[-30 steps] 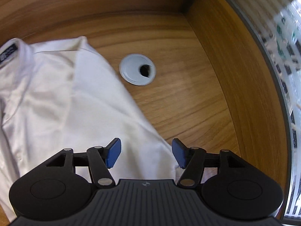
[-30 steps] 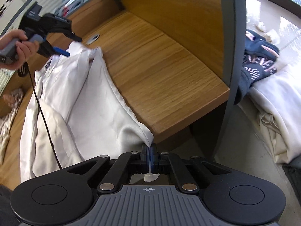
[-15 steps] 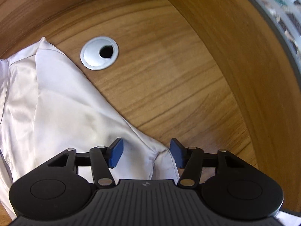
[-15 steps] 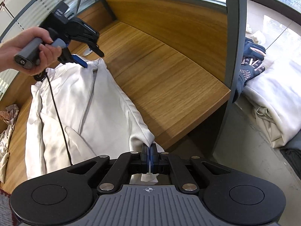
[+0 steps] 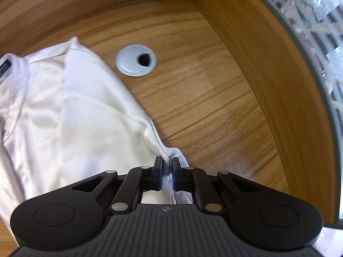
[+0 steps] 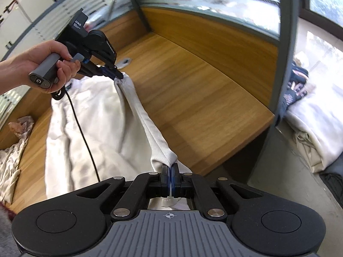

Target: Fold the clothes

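A: Shirt [image 6: 90, 128], white and satiny, where does it lie?

B: Spread over the wooden surface [image 6: 193, 98], most of it flat, collar end toward the far corner. 1 long edge is lifted off the wood and runs taut between the 2 tools.

A: Largest things around it?

B: Wooden back panels rise behind the surface, with glass above them. Off the surface's right end sits a pile of pale cloth [image 6: 317, 128] with a dark printed garment [image 6: 297, 81] on it. At the far left lies a crumpled beige cloth [image 6: 12, 150].

A: And the left tool [image 5: 166, 169]?

B: Its fingers are pressed together on a bunched fold of the shirt's edge, near a grey cable grommet [image 5: 136, 60] set in the wood. A hand [image 6: 42, 64] grips its handle, and a black cable [image 6: 85, 137] trails across the fabric.

A: The right tool [image 6: 170, 178]?

B: Clamped on the shirt's near corner, at the surface's front edge.
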Tool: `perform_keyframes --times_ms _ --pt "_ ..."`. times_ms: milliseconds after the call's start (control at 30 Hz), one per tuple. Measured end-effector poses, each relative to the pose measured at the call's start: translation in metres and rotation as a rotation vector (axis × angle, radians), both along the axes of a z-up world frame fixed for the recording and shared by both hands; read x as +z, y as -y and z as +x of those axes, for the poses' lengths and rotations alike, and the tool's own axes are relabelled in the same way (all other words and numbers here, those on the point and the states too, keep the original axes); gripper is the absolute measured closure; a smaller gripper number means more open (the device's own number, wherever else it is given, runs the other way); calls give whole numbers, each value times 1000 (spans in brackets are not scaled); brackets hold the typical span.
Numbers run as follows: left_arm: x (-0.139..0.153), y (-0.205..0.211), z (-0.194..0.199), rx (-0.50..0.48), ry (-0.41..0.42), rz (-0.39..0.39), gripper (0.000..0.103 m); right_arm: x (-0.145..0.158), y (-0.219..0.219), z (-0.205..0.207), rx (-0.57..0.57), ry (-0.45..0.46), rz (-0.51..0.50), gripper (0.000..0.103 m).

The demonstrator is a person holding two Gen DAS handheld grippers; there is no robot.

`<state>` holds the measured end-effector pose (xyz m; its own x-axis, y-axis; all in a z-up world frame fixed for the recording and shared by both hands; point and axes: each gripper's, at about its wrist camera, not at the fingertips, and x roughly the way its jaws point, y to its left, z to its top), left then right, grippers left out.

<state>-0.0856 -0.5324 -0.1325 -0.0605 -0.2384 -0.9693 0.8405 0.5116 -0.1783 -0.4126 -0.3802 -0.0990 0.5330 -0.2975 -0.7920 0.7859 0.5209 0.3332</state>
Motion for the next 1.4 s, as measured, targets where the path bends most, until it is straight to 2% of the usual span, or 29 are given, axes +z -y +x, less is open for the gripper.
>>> perform_keyframes --times_ms 200,367,500,733,900,1033,1100,1200,1267,1333,1400 --pt "21 -49 35 4 -67 -18 95 24 -34 18 55 23 -21 100" --pt "29 -103 62 -19 -85 -24 95 23 -80 48 123 11 -1 100" --pt "19 -136 79 -55 -72 -17 95 4 -115 72 167 -23 16 100" --pt "-6 -175 93 -98 -55 -71 95 -35 -156 109 208 -108 24 100" --pt "-6 -189 94 -108 -63 -102 95 -25 -177 112 237 -146 -17 100" --pt "-15 -196 94 -107 -77 -95 94 -32 -180 110 214 -204 -32 100" --pt "-22 -199 94 -107 -76 -94 91 -38 -180 108 204 -224 -23 99" --pt "-23 -205 96 -100 -62 -120 79 -43 -181 104 209 -246 -10 98" --pt "-19 -211 98 -99 -57 -146 73 -40 -182 100 217 -259 -12 94" --pt "-13 -217 101 -99 -51 -167 72 -34 -182 96 213 -264 -23 90" --pt "-7 -225 104 -84 -55 -187 67 -24 -179 89 188 -254 -47 84"
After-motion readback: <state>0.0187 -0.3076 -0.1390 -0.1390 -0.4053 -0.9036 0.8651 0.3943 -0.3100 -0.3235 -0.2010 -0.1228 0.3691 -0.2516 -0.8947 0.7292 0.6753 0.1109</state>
